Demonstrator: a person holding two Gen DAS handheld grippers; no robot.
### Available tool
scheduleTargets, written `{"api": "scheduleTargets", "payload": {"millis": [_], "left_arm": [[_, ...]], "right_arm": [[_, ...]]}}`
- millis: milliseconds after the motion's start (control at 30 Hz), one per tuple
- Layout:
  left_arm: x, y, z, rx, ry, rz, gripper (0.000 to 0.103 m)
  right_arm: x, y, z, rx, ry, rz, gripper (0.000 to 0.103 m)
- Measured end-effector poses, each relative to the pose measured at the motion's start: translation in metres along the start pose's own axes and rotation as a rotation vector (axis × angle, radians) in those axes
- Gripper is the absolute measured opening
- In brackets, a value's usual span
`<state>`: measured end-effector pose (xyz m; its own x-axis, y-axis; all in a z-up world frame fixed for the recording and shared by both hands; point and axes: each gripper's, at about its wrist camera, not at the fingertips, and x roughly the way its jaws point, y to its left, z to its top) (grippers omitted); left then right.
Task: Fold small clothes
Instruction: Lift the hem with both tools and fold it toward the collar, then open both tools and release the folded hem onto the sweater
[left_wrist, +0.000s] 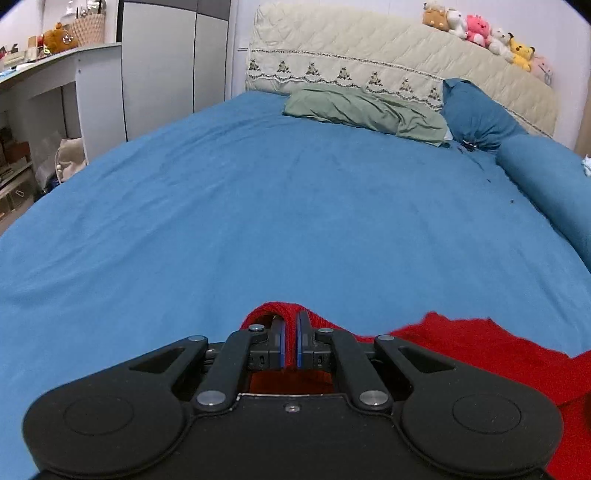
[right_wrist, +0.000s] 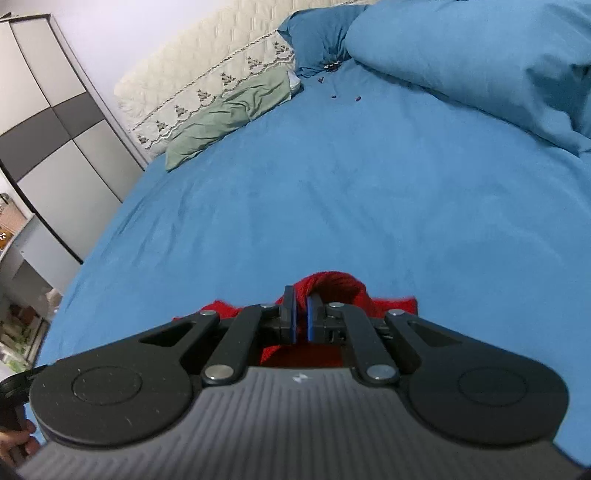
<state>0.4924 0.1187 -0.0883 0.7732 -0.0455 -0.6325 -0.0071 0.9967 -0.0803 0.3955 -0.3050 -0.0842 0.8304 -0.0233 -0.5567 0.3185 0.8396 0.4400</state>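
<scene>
**A:** What is the red knit garment (left_wrist: 480, 347) like to handle?

**B:** Soft, limp and probably light. It looks like a loose, fuzzy knit, so I judge it will sag and stretch instead of holding a crease. It won't slip from the pads, but it could snag.

**A:** Where is it?

**B:** Low in front of both tools, over the blue bedsheet (left_wrist: 258, 206). The left gripper (left_wrist: 291, 341) is clamped on a bunched edge of it, and the cloth spreads away to that gripper's right. The right gripper (right_wrist: 301, 317) is likewise pinched shut on a red fold that humps over its fingertips. Whether the rest lies on the sheet or hangs clear, I cannot tell.

**A:** Good places to hold?

**B:** Edges or corners, I'd say, one in each claw and well apart, so the span stays taut for a fold.

**A:** Any containers around?

**B:** A woven basket (left_wrist: 88, 27) on the white shelf unit (left_wrist: 66, 59) at the far left; its contents are too small to make out. Nothing on the bed holds clothes. A green pillow (left_wrist: 362, 112) and a blue pillow (left_wrist: 476, 110) lie at the headboard (left_wrist: 388, 48), with plush toys (left_wrist: 480, 27) along its top.
</scene>
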Motion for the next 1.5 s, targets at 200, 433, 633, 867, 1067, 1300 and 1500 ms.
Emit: {"api": "scheduleTargets", "payload": {"millis": [200,433,633,867,1067,1300,1500], "left_arm": [[-0.028,0.021,0.009,-0.051,-0.096,0.004,0.067],[-0.053,0.012,-0.067,0.108,0.074,-0.136,0.074],[-0.048,0.012,-0.108,0.163,0.134,-0.083,0.078],[-0.077,0.003,-0.081,0.134,0.110,-0.095,0.089],[-0.126,-0.021,-0.076,0.155,0.070,-0.145,0.096],[-0.127,-0.053,-0.093,0.193,0.105,-0.165,0.103],[-0.103,-0.077,-0.103,0.251,0.131,-0.164,0.103]], "right_arm": [[-0.004,0.005,0.002,-0.048,-0.102,-0.081,0.103],[-0.024,0.029,-0.072,-0.287,0.039,0.037,0.103],[-0.005,0.003,-0.104,-0.260,0.094,-0.201,0.103],[-0.045,-0.013,-0.073,-0.085,0.043,-0.210,0.103],[-0.107,-0.003,-0.066,-0.221,0.053,-0.193,0.103],[-0.105,-0.013,-0.103,-0.314,0.130,-0.171,0.103],[-0.081,-0.037,-0.125,-0.232,0.125,-0.161,0.103]]}}
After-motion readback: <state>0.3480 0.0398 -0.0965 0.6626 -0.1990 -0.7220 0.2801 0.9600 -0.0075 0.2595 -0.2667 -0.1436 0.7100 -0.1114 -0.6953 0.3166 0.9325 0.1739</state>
